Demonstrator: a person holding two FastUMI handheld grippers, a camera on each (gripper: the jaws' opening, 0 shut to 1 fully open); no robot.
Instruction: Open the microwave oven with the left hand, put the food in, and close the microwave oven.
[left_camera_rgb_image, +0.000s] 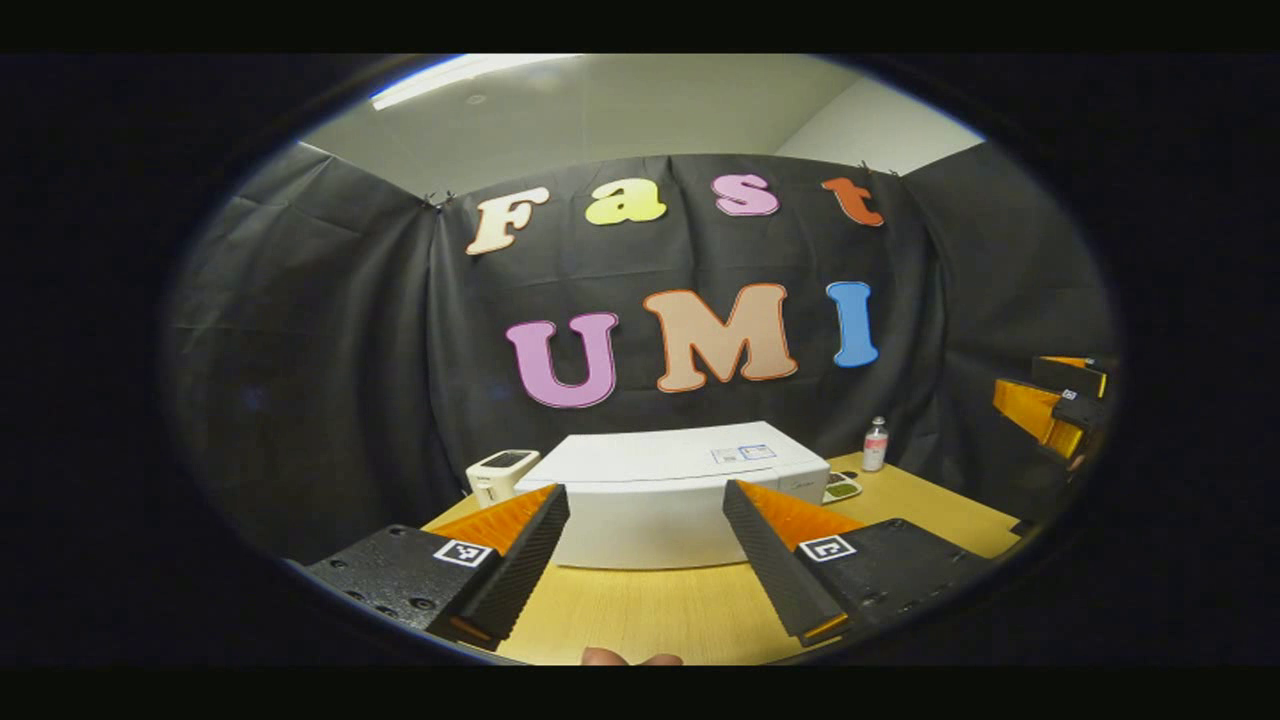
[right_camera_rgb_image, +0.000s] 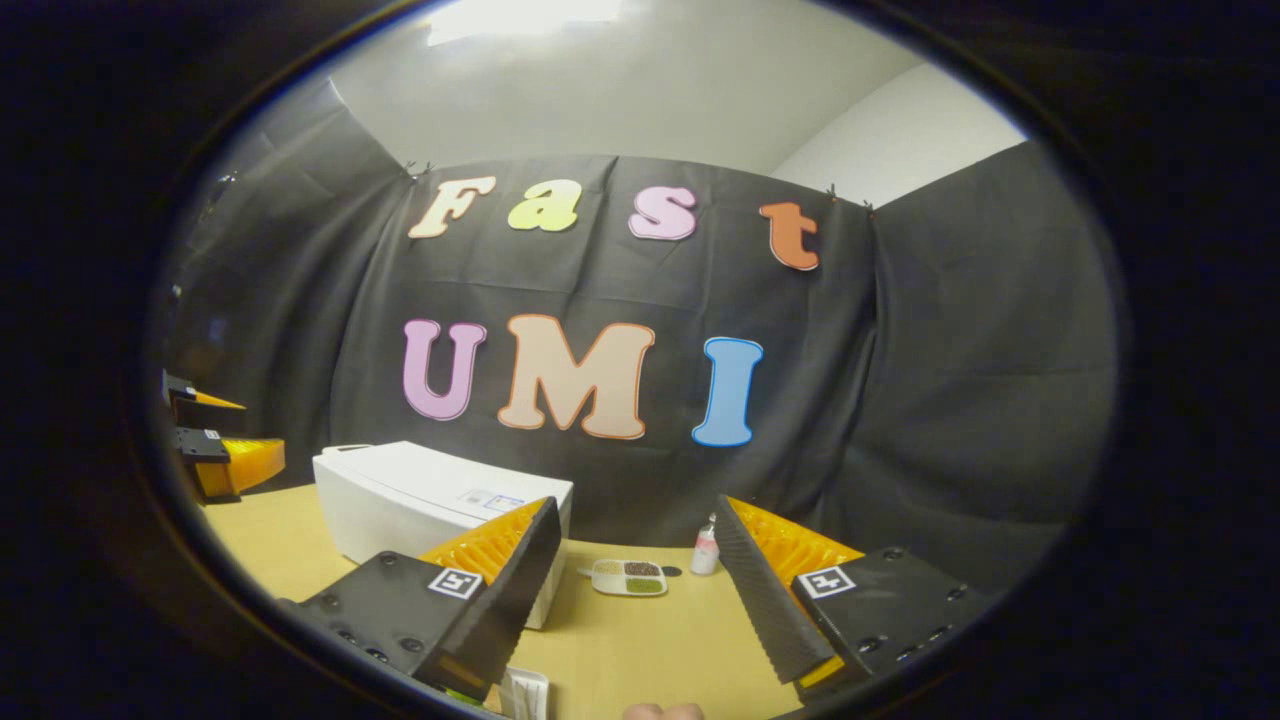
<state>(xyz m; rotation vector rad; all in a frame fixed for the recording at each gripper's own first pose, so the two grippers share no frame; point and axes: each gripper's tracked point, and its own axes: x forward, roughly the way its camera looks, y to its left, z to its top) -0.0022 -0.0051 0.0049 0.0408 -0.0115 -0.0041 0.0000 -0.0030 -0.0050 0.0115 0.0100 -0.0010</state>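
The white microwave (left_camera_rgb_image: 650, 490) stands on the wooden table (left_camera_rgb_image: 650, 610), straight ahead of my left gripper (left_camera_rgb_image: 643, 515), and its door looks shut. That gripper is open, holds nothing and hovers short of the oven. The food is a small compartment tray (right_camera_rgb_image: 628, 577) lying on the table to the right of the microwave (right_camera_rgb_image: 420, 495); it also peeks out past the oven's right corner as the tray (left_camera_rgb_image: 842, 488). My right gripper (right_camera_rgb_image: 636, 525) is open and empty, above the table and pointing toward the tray from some way off. It appears at the far right as the right gripper (left_camera_rgb_image: 1060, 400).
A small bottle (right_camera_rgb_image: 706, 548) stands just right of the tray. A white handheld device (left_camera_rgb_image: 500, 472) sits left of the microwave. A white object (right_camera_rgb_image: 525, 690) lies at the near table edge under my right gripper. The left gripper (right_camera_rgb_image: 215, 450) is far left.
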